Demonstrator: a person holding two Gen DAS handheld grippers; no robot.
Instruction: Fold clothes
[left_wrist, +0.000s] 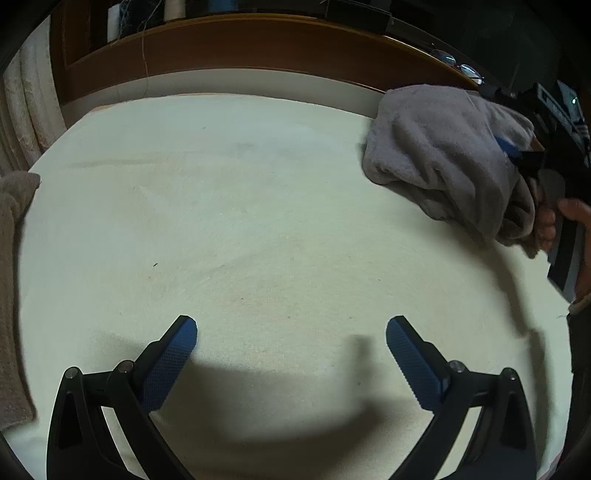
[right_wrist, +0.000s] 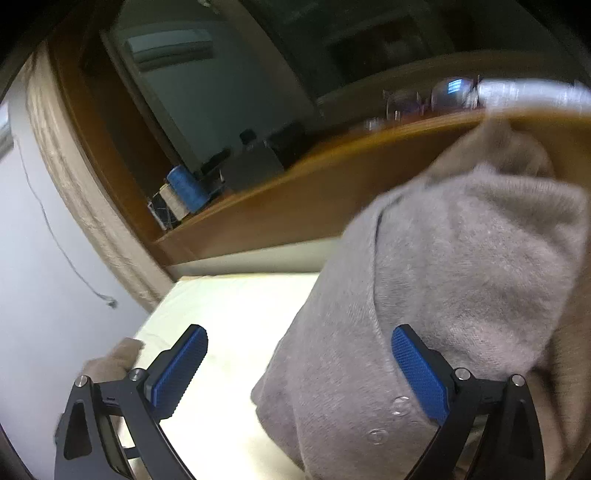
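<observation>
Presently we find both tongs spread wide and pinching nothing. The left tongs (left_wrist: 291, 345) hang over the bare middle of the cream bed cover (left_wrist: 258, 221), angled down at it. The right tongs (right_wrist: 299, 363) are at the far right of the bed, beside the grey knitted cardigan (right_wrist: 443, 295), which lies bunched in a heap close to the wooden headboard (left_wrist: 258, 48); its button band (right_wrist: 388, 421) shows just beside the right-hand pad (right_wrist: 421, 376). From the left wrist view a pad appears sunk among the folds, yet the right wrist view shows open air between the pads, so we judge no grip is taken.

We judge the step in hand to be fetching the cardigan to the clear middle for spreading. To do it well, we advise closing on a single edge near the buttons, not a thick wad, and lifting it clear so the layers fall open. A second beige knit (left_wrist: 14, 221) lies at the left edge and should stay undisturbed.
</observation>
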